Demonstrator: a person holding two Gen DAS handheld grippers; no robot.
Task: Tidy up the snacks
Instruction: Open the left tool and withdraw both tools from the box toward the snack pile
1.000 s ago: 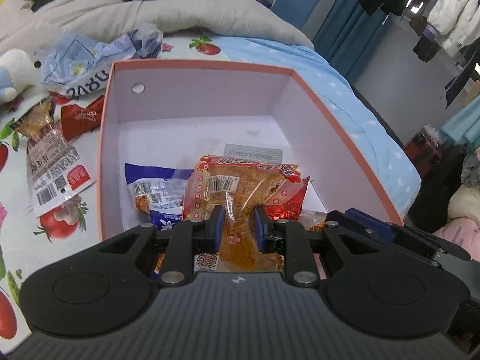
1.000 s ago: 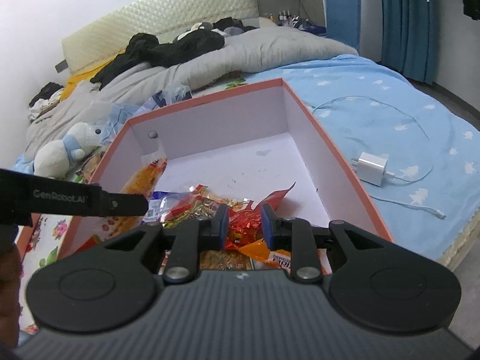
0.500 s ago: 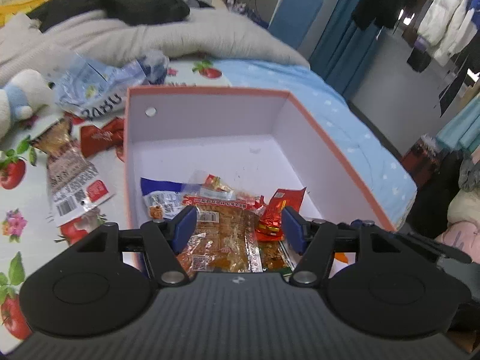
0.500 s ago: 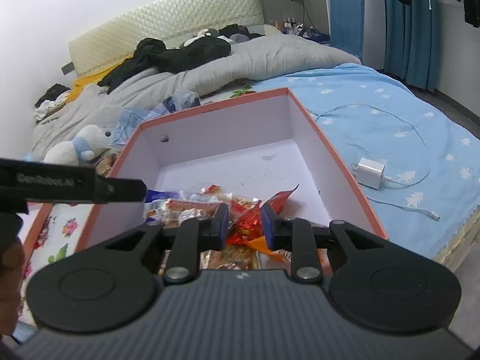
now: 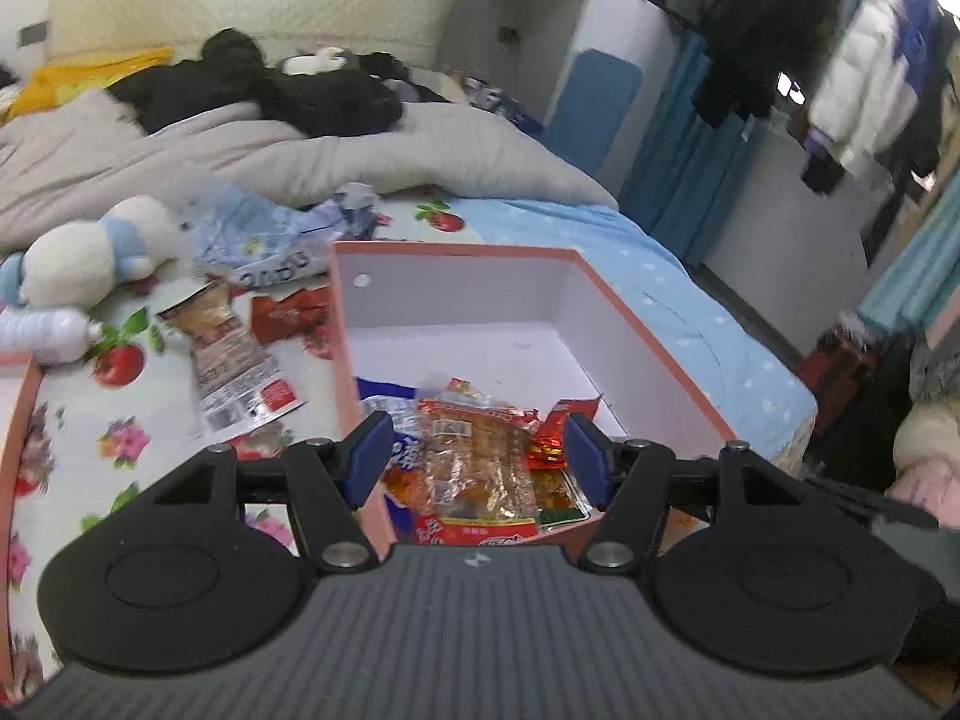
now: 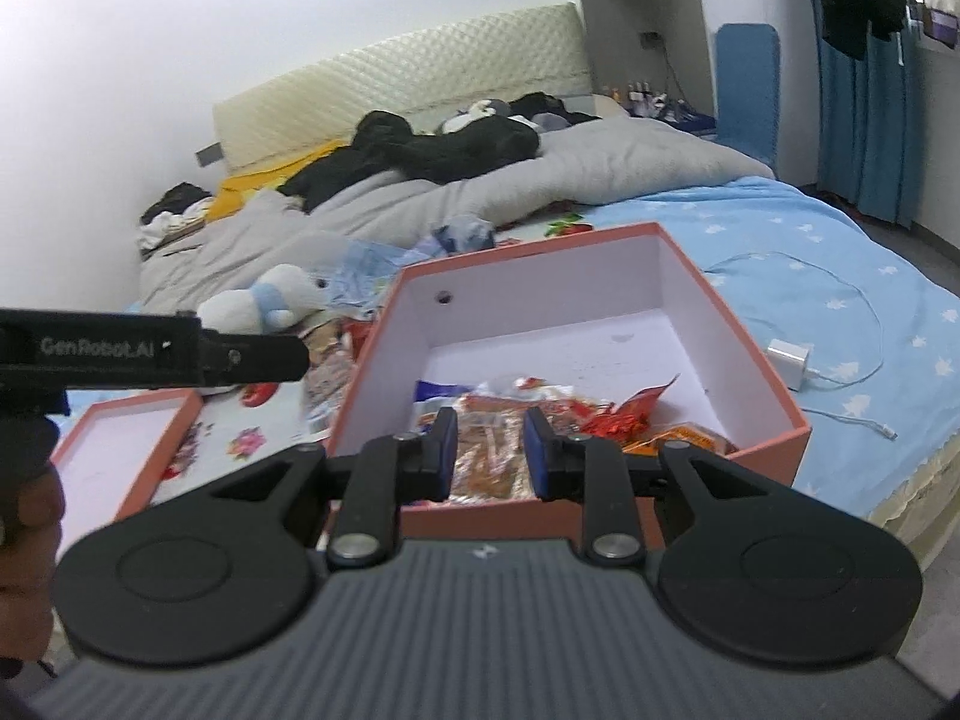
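A pink box point(image 5: 456, 294) with white inside walls stands on the bed and holds several snack packets. An orange clear packet point(image 5: 474, 462) lies on top, between a blue packet point(image 5: 378, 390) and a red wrapper point(image 5: 552, 432). My left gripper point(image 5: 477, 438) hovers above the box's near end, open, with nothing between its pads. My right gripper point(image 6: 490, 429) hangs over the near rim of the same box point(image 6: 540, 276) with a narrow gap between its pads. It holds nothing; the snack pile point(image 6: 540, 408) lies below it. Loose packets point(image 5: 231, 360) lie left of the box.
A white and blue plush toy point(image 5: 84, 258), a plastic bottle point(image 5: 42, 333) and a crumpled blue bag point(image 5: 264, 234) lie left of the box. A pink lid point(image 6: 120, 450) is nearer left. A white charger point(image 6: 789, 357) with its cable lies right. Grey duvet behind.
The left gripper opened and let go of the orange packet, which now lies in the box. Both grippers drew back and rose from the box.
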